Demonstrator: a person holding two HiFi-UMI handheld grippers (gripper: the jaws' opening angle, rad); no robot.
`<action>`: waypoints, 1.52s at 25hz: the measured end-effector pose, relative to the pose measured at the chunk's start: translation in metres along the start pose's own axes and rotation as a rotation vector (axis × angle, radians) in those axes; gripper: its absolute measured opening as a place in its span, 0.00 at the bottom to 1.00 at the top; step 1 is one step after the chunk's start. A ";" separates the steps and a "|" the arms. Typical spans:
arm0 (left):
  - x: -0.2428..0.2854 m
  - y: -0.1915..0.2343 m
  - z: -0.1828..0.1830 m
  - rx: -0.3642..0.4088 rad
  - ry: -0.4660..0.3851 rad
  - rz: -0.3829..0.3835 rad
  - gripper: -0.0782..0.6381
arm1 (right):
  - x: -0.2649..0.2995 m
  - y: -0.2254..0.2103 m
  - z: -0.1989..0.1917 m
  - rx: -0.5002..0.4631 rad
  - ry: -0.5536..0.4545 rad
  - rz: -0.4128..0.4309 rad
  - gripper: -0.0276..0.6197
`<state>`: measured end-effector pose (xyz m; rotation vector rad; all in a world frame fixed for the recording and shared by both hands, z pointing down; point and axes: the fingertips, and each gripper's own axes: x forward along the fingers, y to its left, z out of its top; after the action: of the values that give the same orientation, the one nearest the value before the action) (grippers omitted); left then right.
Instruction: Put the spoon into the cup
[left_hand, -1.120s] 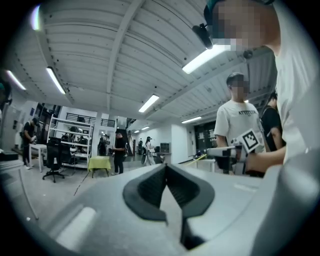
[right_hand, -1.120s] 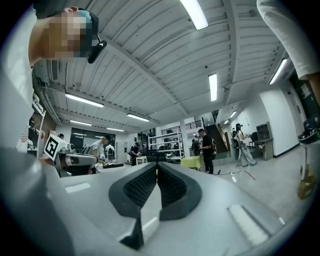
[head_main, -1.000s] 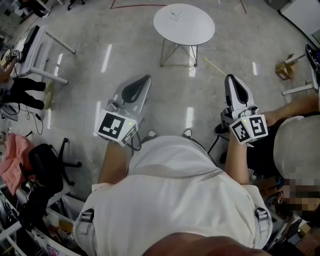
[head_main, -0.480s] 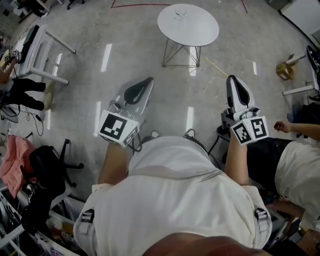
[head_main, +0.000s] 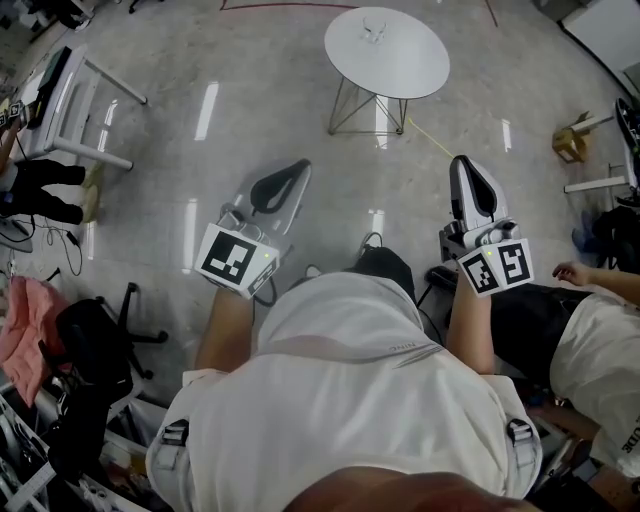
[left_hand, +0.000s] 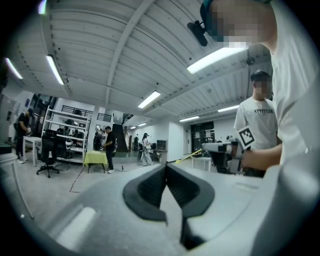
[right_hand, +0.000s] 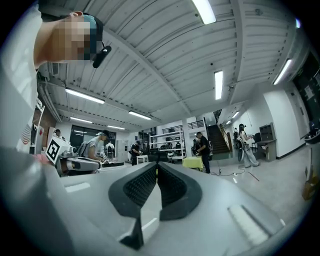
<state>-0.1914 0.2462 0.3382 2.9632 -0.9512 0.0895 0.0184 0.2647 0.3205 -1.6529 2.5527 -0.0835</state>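
Spoon and cup are hard to pick out from here. The only candidate is a small clear thing (head_main: 375, 30) near the middle of the round white table (head_main: 415, 75), at twelve o'clock from the person and well apart from both tools. It is too small to say whether it is the cup alone, or whether a spoon lies beside it or in it.

Between the table and the person there is only bare, shiny floor.

The left gripper (head_main: 291, 170) sits at about eleven o'clock from the person's chest and points up towards the table. In the left gripper view (left_hand: 166, 165) its dark pads are pressed together with nothing between them. The right gripper (head_main: 465, 162) is at one o'clock and points the same way. In the right gripper view (right_hand: 157, 164) its pads also meet, and it carries nothing.

At three o'clock a seated person (head_main: 600, 330) is close by, and an office chair (head_main: 95, 330) stands at nine o'clock.

My judgement is that the task proper has not begun. Neither tool holds a spoon, and nothing on the table is within reach. Still to do are reaching the table, picking up the spoon and setting it in the cup.
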 end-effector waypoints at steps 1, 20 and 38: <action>0.009 0.006 -0.001 -0.001 0.001 -0.002 0.11 | 0.007 -0.007 -0.001 0.000 0.003 0.000 0.06; 0.322 0.111 0.025 -0.002 0.065 0.044 0.11 | 0.198 -0.302 0.014 0.060 0.002 0.079 0.06; 0.444 0.279 0.011 -0.039 0.045 -0.053 0.11 | 0.376 -0.367 -0.012 0.023 0.087 0.034 0.06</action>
<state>0.0073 -0.2391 0.3580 2.9351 -0.8583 0.1339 0.1973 -0.2291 0.3485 -1.6325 2.6316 -0.1853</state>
